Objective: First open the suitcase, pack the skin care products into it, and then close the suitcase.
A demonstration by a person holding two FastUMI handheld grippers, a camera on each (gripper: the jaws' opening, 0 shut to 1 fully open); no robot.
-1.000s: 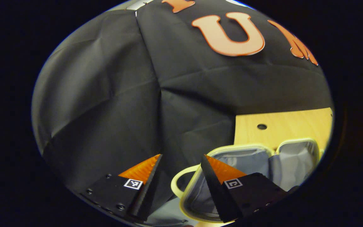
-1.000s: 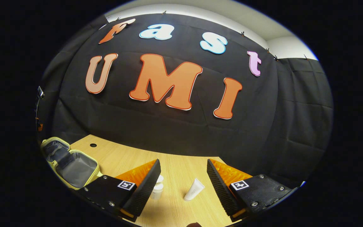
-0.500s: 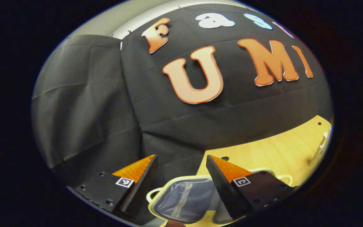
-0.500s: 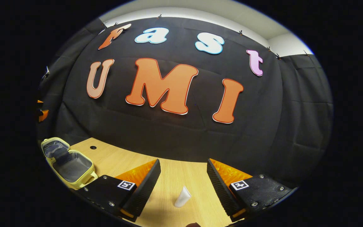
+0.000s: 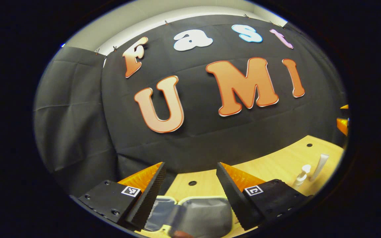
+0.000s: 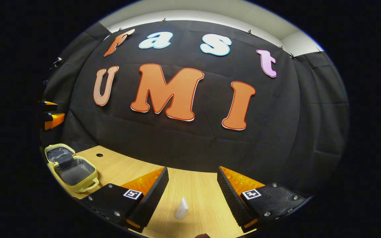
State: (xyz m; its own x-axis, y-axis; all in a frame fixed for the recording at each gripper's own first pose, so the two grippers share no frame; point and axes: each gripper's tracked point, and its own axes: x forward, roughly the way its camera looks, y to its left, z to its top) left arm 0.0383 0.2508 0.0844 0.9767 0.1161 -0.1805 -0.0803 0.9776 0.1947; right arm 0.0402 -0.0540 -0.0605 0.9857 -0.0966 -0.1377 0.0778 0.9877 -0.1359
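Two hand-held grippers are in use, and both stand with their fingers spread wide, nothing between them.

Left hand-held gripper [image 5: 190, 185]: seen in the left gripper view, it hangs above the small pale-yellow soft suitcase with grey fabric lining [image 5: 197, 216]. The suitcase lies open on the light wooden tabletop [image 5: 270, 165], both lined halves facing up, and its near part passes under the spread fingers. No finger touches the suitcase as far as can be told. A round hole in the tabletop [image 5: 192, 182] sits just beyond the suitcase, toward the black cloth wall [image 5: 78, 115]. Well to the right of the suitcase stand two white items: a small white bottle with a rounded cap [image 5: 301, 175] and, just beside it, a white squeeze tube [image 5: 320, 162]. Both look upright; finer detail is too small to tell. An orange part of the other gripper shows at the far right edge.

Right hand-held gripper [image 6: 192, 185]: seen in the right gripper view, it hangs over the tabletop [image 6: 127, 165] well to the right of the suitcase [image 6: 73, 168]. The suitcase lies open at the far left, its loop handle on the near side. The white squeeze tube [image 6: 181, 209] rests on the tabletop below the gap between the spread fingers, apart from both. The left hand-held gripper's fingertips [image 6: 54, 119] show at the left edge, above the suitcase.
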